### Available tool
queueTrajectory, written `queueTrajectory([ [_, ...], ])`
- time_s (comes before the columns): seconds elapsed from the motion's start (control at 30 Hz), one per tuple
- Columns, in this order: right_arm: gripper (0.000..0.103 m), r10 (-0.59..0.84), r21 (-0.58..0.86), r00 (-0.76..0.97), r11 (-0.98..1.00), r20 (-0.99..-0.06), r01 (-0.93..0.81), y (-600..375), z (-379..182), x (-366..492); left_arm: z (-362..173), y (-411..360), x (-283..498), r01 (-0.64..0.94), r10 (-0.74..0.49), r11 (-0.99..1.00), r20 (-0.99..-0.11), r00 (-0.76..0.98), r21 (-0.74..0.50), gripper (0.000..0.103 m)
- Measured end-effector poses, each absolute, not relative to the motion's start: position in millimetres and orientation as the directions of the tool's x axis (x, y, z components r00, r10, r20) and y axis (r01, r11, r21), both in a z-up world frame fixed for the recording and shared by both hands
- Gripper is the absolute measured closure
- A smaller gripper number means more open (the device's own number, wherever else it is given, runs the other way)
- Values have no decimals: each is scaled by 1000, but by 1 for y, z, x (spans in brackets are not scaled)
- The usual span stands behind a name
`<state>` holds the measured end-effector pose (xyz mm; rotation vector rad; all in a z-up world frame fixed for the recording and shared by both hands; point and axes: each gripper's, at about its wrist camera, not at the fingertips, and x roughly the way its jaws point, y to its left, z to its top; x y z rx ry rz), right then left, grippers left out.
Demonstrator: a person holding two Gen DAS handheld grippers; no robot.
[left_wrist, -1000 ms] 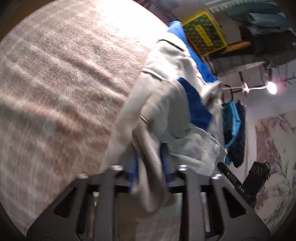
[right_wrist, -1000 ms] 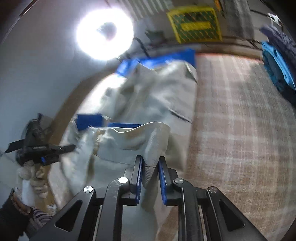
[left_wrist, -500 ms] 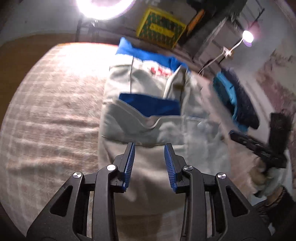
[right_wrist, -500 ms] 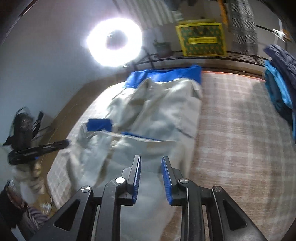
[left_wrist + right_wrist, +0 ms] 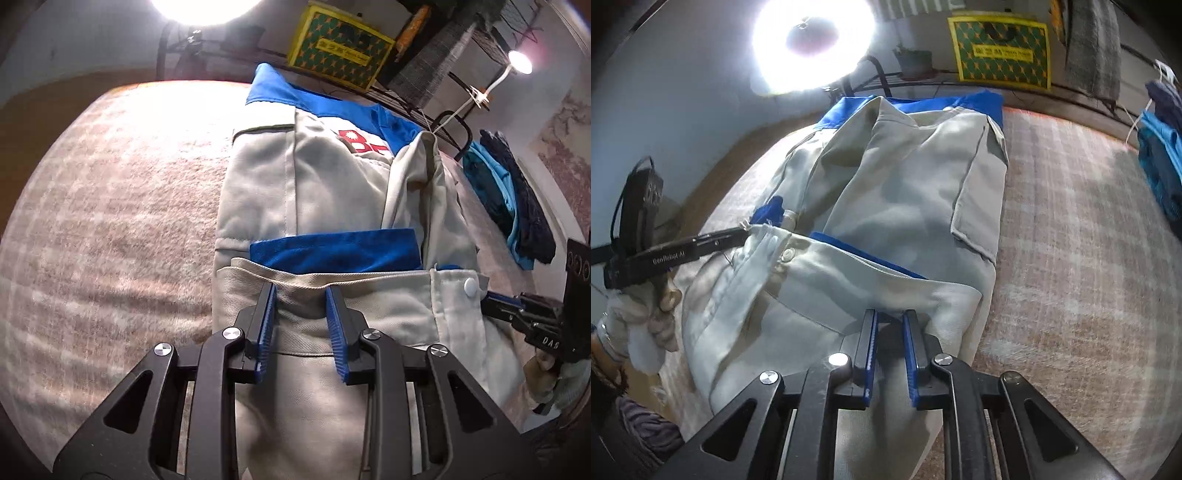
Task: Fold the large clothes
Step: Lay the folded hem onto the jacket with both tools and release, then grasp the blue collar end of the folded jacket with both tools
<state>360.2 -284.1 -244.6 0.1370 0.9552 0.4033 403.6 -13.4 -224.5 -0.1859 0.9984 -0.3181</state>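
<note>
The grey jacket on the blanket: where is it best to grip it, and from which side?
Probably grip the jacket at the hem band folded over its body, from the near side. It lies straight across, nearest; its blue top lies far.

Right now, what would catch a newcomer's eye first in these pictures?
The grey-and-blue work jacket spread down the middle of the plaid blanket, its hem folded up over a blue band. Behind it, a glaring ring light blazes beside a yellow-and-green crate. A heap of blue and navy clothes lies at the blanket's right edge.
</note>
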Motion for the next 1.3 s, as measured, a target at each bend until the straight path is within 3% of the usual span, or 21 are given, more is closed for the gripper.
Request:
queueTrajectory([
  [0.13, 80, 381, 258, 582, 923, -718, -286, -288, -220, 350, -197, -6, 403, 185, -354, 935, -758, 548, -303, 73],
  [0.27, 79, 374, 250, 659, 927, -652, -280, -301, -197, 355, -173, 1, 419, 214, -370, 929, -729, 576, -303, 73],
  [0.43, 83, 378, 274, 644, 926, -665, -260, -313, -193, 408, -162, -9, 459, 290, -353, 931, -738, 574, -221, 73],
  [0.77, 84, 379, 237, 589, 922, -713, -307, -287, -229, 492, -210, -37, 547, 330, -329, 929, -785, 524, -169, 73],
  [1.03, 87, 396, 265, 565, 915, -724, -302, -284, -256, 531, -237, -53, 566, 387, -298, 918, -795, 528, -87, 72],
  [1.23, 83, 465, 336, 529, 884, -710, -326, -295, -243, 546, -215, -20, 589, 346, -433, 893, -763, 480, -288, 71],
  [1.27, 78, 483, 345, 547, 874, -683, -342, -303, -235, 545, -209, -12, 596, 325, -440, 893, -750, 493, -310, 68],
  [1.3, 74, 496, 354, 557, 868, -666, -349, -310, -230, 546, -204, -3, 604, 296, -443, 895, -740, 506, -333, 55],
])
